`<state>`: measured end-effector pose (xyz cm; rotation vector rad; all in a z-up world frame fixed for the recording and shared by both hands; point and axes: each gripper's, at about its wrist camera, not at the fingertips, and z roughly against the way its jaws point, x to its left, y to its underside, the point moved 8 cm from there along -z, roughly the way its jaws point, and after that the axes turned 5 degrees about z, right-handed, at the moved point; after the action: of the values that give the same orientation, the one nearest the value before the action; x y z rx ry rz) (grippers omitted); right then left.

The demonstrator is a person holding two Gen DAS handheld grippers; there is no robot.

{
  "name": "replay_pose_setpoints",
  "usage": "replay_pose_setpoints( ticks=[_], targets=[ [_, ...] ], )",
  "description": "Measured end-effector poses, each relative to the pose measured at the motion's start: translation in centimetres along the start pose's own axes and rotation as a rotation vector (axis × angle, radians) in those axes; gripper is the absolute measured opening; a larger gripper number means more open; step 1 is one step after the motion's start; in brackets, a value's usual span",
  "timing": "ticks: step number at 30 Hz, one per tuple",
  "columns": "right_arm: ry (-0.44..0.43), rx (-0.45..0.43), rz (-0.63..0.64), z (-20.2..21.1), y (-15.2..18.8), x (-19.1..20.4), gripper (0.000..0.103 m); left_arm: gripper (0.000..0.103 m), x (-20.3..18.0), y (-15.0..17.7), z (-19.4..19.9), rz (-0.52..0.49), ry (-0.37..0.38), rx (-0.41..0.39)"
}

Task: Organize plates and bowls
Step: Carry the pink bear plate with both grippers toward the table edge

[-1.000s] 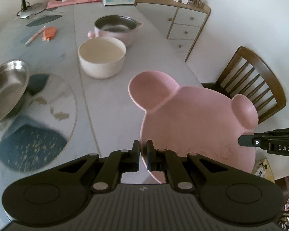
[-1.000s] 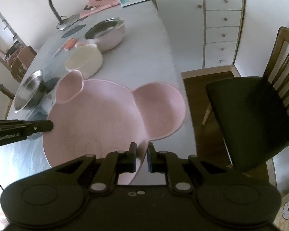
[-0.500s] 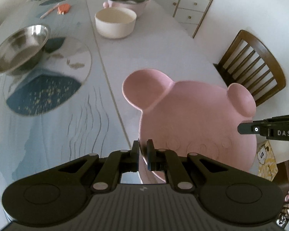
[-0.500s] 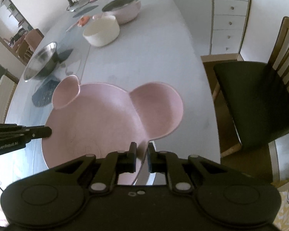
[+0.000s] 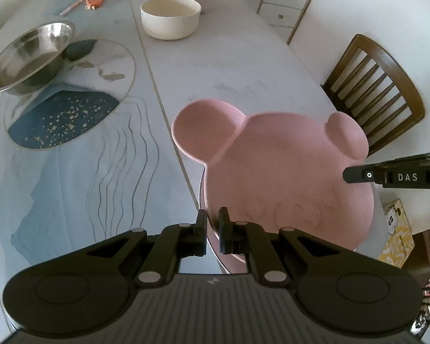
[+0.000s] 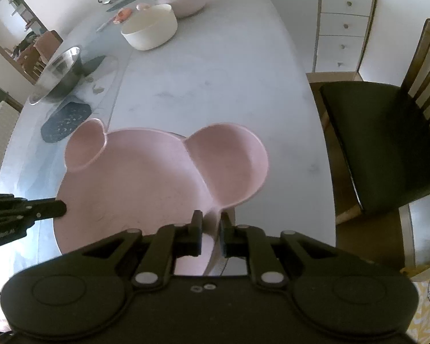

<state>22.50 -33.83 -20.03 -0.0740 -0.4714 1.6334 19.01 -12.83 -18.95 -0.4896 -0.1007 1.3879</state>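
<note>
Marble table [image 5: 243,66] bears pink plate [image 5: 286,177], clamped by left gripper [image 5: 213,223] and right gripper [image 6: 210,226].

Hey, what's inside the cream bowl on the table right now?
The round cream bowl looks empty: only its pale inner wall and part of its floor show. The near rim hides the rest of the floor, so something small there couldn't be seen.

Soft daylight fills both views, and the table [image 5: 243,66] shines pale with light glare near the steel bowl [image 5: 28,54]. The fisheye lens bends the edges strongly and the corners are dark. The chair [image 6: 387,143] seat stays in deep shadow. Focus is mostly sharp.
</note>
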Motion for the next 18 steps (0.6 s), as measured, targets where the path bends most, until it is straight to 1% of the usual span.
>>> replay_pose_setpoints(
  ticks=[10,18],
  targets=[
    [0.023,0.021,0.037,-0.5,0.3,0.2,0.014,0.006,0.1,1.1,-0.5,0.011,0.007,0.039],
    [0.052,0.020,0.059,-0.5,0.3,0.7,0.018,0.006,0.3,1.1,-0.5,0.020,0.014,0.031]
  ],
)
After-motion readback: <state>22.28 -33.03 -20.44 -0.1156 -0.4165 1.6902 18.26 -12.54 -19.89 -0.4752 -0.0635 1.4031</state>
